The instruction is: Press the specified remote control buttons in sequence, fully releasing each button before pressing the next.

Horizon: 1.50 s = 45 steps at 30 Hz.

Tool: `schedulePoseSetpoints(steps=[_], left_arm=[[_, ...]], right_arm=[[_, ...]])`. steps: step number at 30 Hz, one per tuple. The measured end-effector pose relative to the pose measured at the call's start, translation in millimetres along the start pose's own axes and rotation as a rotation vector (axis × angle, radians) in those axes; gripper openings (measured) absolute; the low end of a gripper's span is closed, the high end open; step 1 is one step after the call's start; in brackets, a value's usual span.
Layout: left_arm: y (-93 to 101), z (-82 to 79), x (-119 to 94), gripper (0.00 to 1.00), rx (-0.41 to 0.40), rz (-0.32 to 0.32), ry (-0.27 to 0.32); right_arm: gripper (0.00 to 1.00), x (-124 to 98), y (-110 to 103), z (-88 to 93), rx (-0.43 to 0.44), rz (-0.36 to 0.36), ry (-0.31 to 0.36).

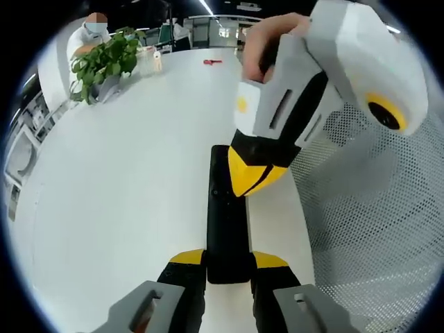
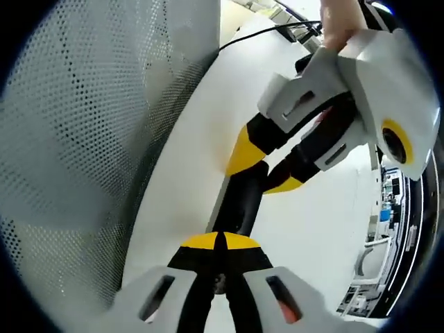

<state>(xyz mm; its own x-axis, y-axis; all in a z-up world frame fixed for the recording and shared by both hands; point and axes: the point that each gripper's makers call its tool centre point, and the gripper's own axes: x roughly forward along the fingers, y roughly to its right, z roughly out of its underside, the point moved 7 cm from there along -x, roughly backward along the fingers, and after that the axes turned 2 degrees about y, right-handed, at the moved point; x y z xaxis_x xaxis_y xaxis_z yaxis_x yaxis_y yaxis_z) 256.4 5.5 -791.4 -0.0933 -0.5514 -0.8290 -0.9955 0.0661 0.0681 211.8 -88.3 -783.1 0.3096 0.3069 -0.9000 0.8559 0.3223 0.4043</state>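
Note:
A long black remote control lies on the white table, and my left gripper is shut on its near end, one yellow-tipped jaw on each side. My right gripper comes in from the upper right, held by a hand, its yellow tips closed together and resting on the remote's top face. In the right gripper view, my right gripper has its tips pressed together over the remote, with the left gripper clamping the remote's far end. The buttons are hidden.
A white perforated mesh surface runs along the table's edge right beside the remote. A potted plant, a small white item and a red object stand far off. A person sits beyond. A black cable crosses the table.

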Motion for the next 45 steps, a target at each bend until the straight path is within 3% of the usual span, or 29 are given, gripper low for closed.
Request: schedulePoseSetpoints(steps=[4, 6, 14, 17, 19, 21, 24, 27, 31, 45], left_arm=[[0.3, -0.2, -0.5, 0.24, -0.013, 0.0, 0.006], [0.0, 0.3, -0.5, 0.24, -0.019, 0.001, 0.011], [1.1, 1.1, -0.5, 0.24, 0.006, -0.004, 0.022], [2.1, 2.0, -0.2, 0.24, 0.041, -0.005, 0.027], [1.8, 1.9, 0.0, 0.24, 0.059, -0.006, 0.028], [1.5, 1.9, -0.1, 0.24, 0.068, -0.006, 0.029], [2.4, 1.8, 0.1, 0.24, 0.085, -0.003, 0.031], [2.4, 1.7, 0.5, 0.24, 0.095, -0.001, 0.029], [2.4, 1.7, 1.0, 0.24, 0.102, 0.001, 0.033], [1.7, 1.6, 1.0, 0.24, 0.091, 0.002, 0.037]], right_arm=[[0.0, 1.5, 0.9, -0.9, -0.041, 0.018, -0.019], [0.0, 1.6, 2.8, 0.0, -0.012, 0.022, -0.012], [0.0, -0.6, 7.8, 14.4, 0.429, -0.04, 0.157], [0.0, -0.6, 5.7, 18.1, 0.625, -0.119, 0.207], [0.0, 0.2, 4.1, 21.4, 0.688, -0.153, 0.217], [0.0, -1.1, 8.6, 23.3, 0.679, -0.133, 0.211], [0.0, -7.0, 21.6, 26.6, 0.764, -0.054, 0.254], [0.0, -6.9, 20.8, 29.3, 0.771, -0.06, 0.251], [0.0, -0.4, 12.1, 22.4, 0.712, -0.102, 0.226], [0.0, -1.4, 14.0, 20.2, 0.649, -0.071, 0.21]])
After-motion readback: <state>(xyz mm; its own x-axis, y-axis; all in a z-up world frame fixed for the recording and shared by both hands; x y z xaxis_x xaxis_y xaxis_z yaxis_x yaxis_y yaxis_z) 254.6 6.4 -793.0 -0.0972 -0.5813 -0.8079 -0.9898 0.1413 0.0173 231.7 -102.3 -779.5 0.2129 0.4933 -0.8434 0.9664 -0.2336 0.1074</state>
